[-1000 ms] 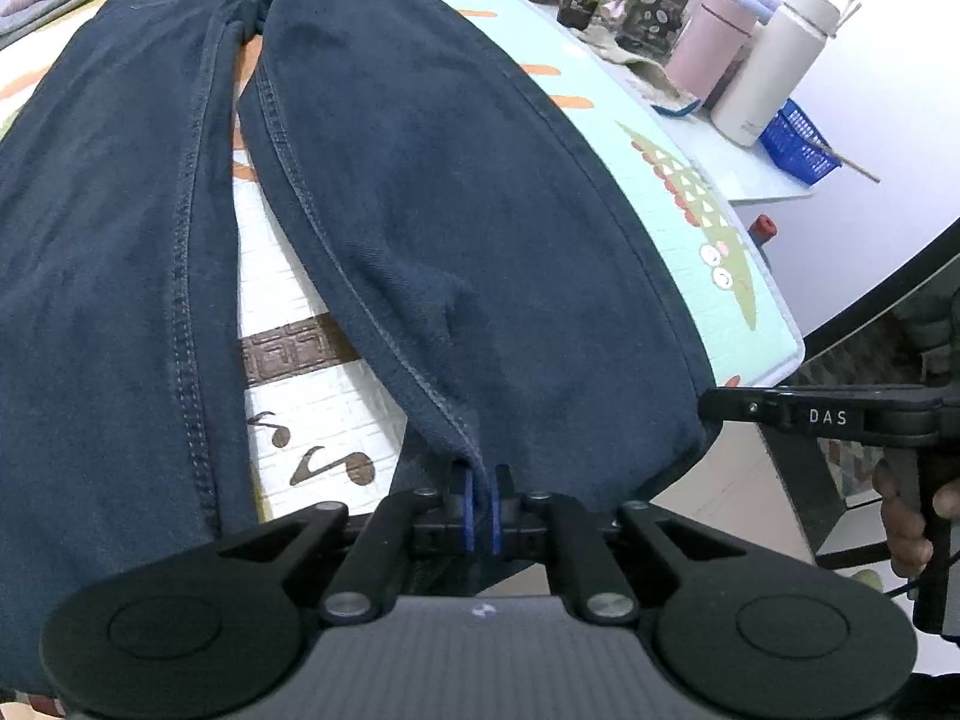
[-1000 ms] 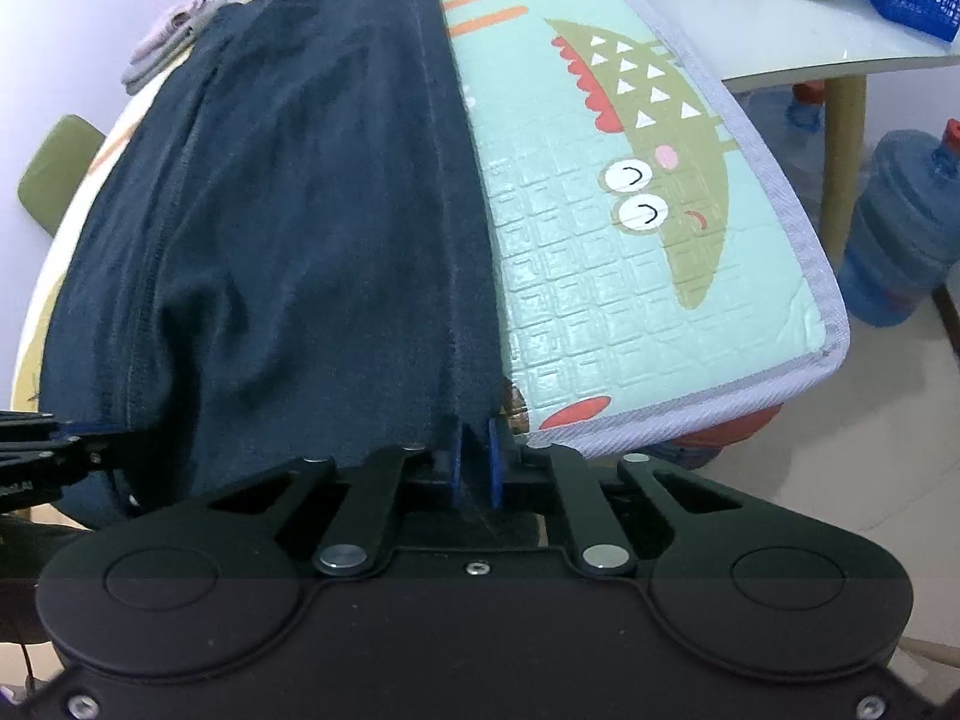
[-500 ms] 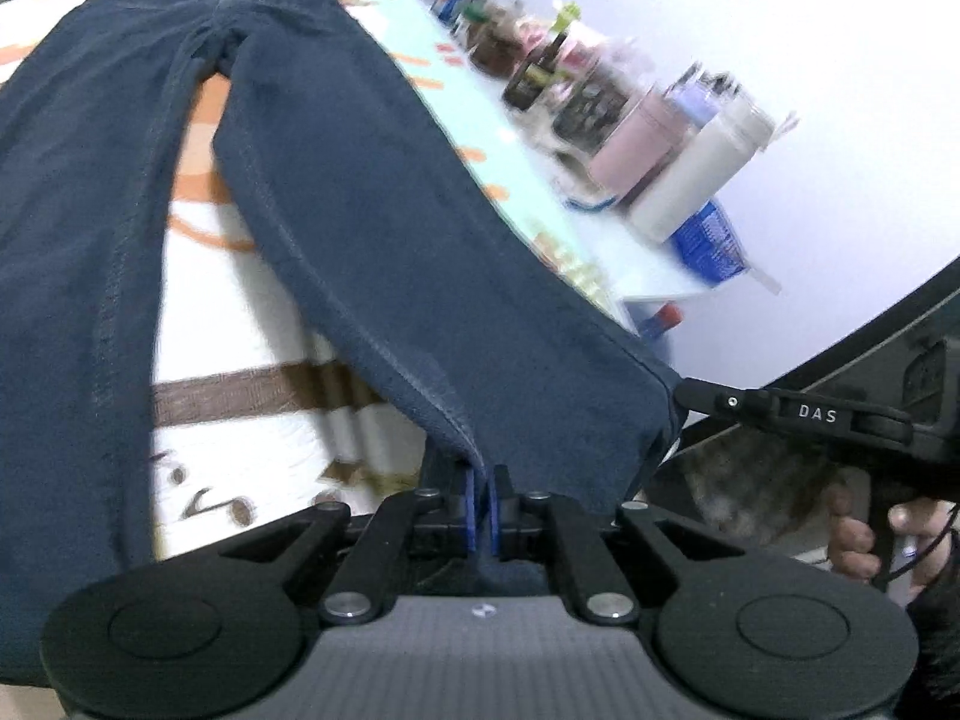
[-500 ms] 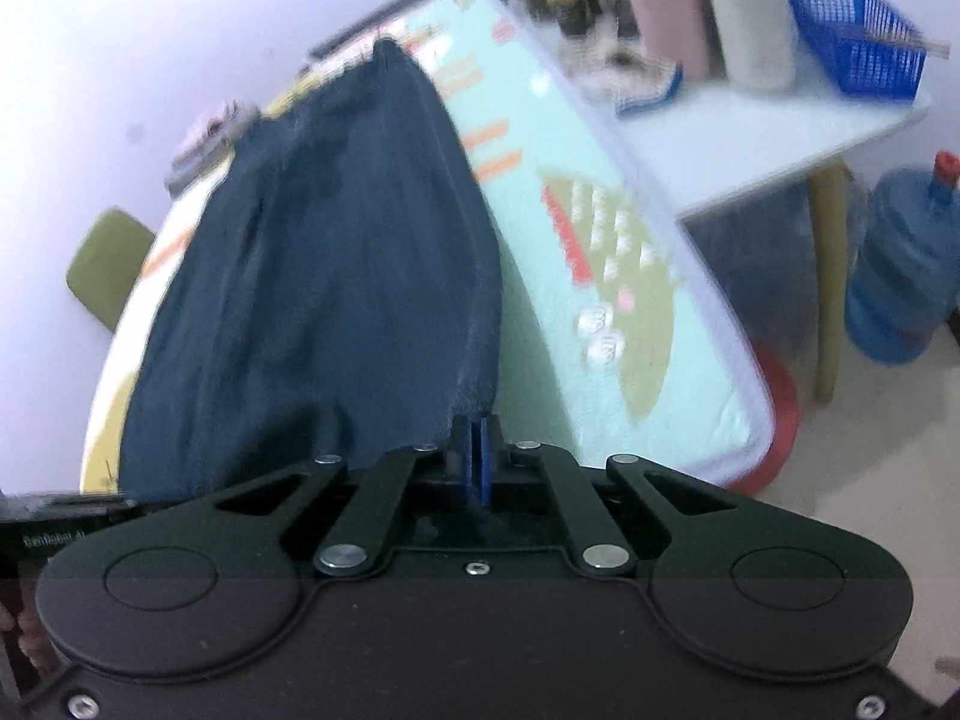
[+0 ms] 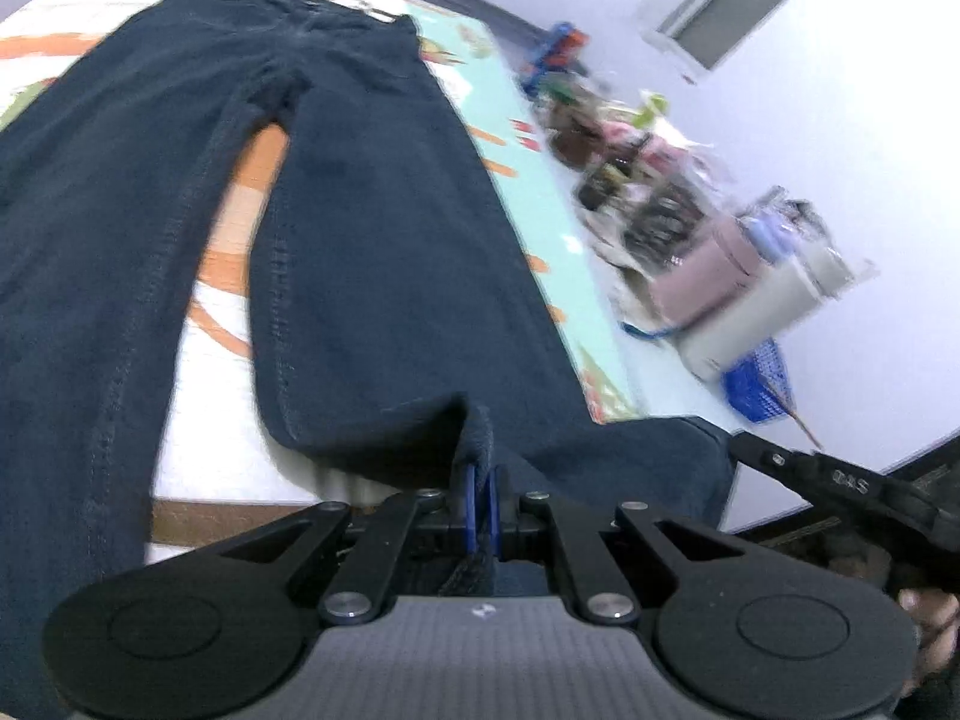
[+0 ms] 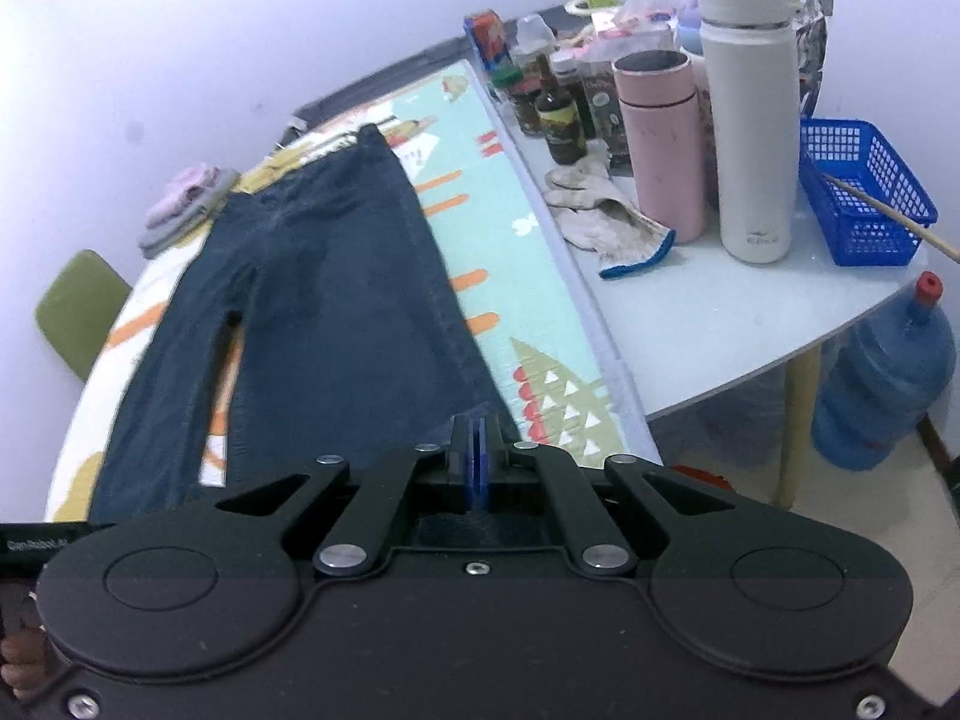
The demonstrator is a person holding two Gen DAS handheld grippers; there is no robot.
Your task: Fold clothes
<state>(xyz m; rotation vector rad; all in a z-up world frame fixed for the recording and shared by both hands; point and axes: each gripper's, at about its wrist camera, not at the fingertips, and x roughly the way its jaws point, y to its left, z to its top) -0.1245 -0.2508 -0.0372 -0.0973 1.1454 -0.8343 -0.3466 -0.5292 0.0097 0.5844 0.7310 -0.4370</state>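
A pair of dark blue jeans [image 5: 372,252] lies flat on a patterned play mat [image 5: 528,222], waistband at the far end and both legs running toward me. My left gripper [image 5: 480,507] is shut on the inner corner of the right leg's hem, and the cloth bunches up just ahead of its blue pads. My right gripper [image 6: 477,459] is shut on the outer corner of the same hem of the jeans [image 6: 336,300]. The hem is lifted off the mat and hangs between the two grippers. The right gripper's arm [image 5: 840,483] shows at the right of the left wrist view.
A side table [image 6: 708,324] to the right carries a white flask [image 6: 750,114], a pink tumbler [image 6: 663,138], a blue basket [image 6: 858,192], bottles and a cloth glove [image 6: 606,216]. A water jug [image 6: 882,384] stands on the floor. Folded clothes [image 6: 180,204] sit at the mat's far corner beside a green chair [image 6: 78,312].
Both grippers have risen and carried the right leg's hem up off the mat's near edge. The views now take in the whole jeans and the side table.
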